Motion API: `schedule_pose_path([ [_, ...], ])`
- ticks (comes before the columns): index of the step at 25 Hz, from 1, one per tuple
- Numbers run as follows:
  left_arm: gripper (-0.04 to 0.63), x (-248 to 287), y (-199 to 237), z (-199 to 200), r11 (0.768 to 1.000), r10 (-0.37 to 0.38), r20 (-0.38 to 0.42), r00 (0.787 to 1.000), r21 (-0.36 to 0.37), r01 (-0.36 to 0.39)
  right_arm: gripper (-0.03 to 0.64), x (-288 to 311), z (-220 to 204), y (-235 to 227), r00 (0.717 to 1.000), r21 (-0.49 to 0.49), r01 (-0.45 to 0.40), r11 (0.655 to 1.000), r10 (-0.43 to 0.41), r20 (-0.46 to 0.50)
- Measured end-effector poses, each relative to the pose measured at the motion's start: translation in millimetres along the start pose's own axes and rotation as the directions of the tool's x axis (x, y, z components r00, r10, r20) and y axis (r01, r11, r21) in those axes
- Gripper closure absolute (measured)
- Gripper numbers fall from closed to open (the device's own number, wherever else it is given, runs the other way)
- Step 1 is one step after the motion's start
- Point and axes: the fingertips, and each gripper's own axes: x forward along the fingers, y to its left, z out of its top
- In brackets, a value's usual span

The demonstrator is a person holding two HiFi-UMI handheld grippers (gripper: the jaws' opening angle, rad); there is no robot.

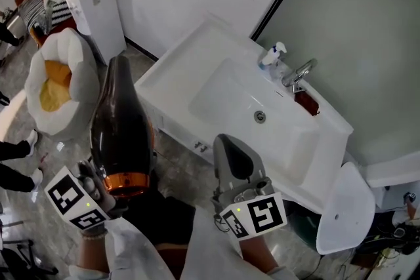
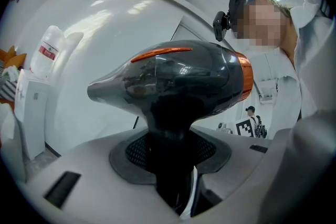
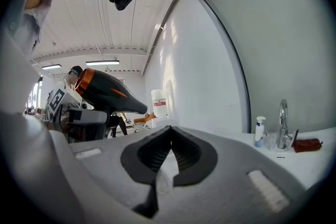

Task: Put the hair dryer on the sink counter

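hair dryer (image 1: 121, 128): in the air to the left of the sink and well apart from it; nozzle points away from the person, orange ring end nearest the body.
left gripper (image 2: 170, 165): clamped on the dryer's handle, pads pressing on either side just under the body.
right gripper (image 3: 169, 136): jaws together with nothing between them; hovers near the sink's front edge.
sink counter (image 1: 172, 72): white; the flat strip left of the basin (image 1: 236, 105) looks bare. faucet (image 1: 298, 72), pump bottle (image 1: 272, 57) and a dark red item (image 1: 306, 103) sit at the back right.
step in hand: carrying the dryer to the counter; not yet set down, by my reading.
how to do it well: aim for the bare left strip. lower the dryer onto its side so the body rests flat. let go only once its weight sits on the counter.
risk: it looks top-heavy held by the handle and may swing. released over the basin slope, it would likely slide in.
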Motion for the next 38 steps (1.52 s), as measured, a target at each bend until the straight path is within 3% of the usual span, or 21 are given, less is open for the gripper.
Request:
schedule_pose_path([
  [10,0.428,31,49,16,0.997,-0.075,-0.017,0.997,-0.008,0.075,0.620,34,4,-27,0.995,0.012,0.101,0.995,-0.101,0.013],
  [23,0.428,63,138,35,0.983,-0.175,-0.133,0.976,0.026,0.180,0.620,104,10,-44,0.968,0.046,0.253,0.966,-0.253,-0.003],
  [31,0.428,88,172,32,0.958,-0.233,-0.236,0.943,0.112,0.264,0.620,121,8,-54,0.937,0.050,0.350,0.936,-0.350,-0.008],
  [38,0.428,105,186,18,0.919,-0.286,-0.334,0.898,0.170,0.356,0.620,122,8,-54,0.908,0.048,0.419,0.907,-0.419,-0.008],
])
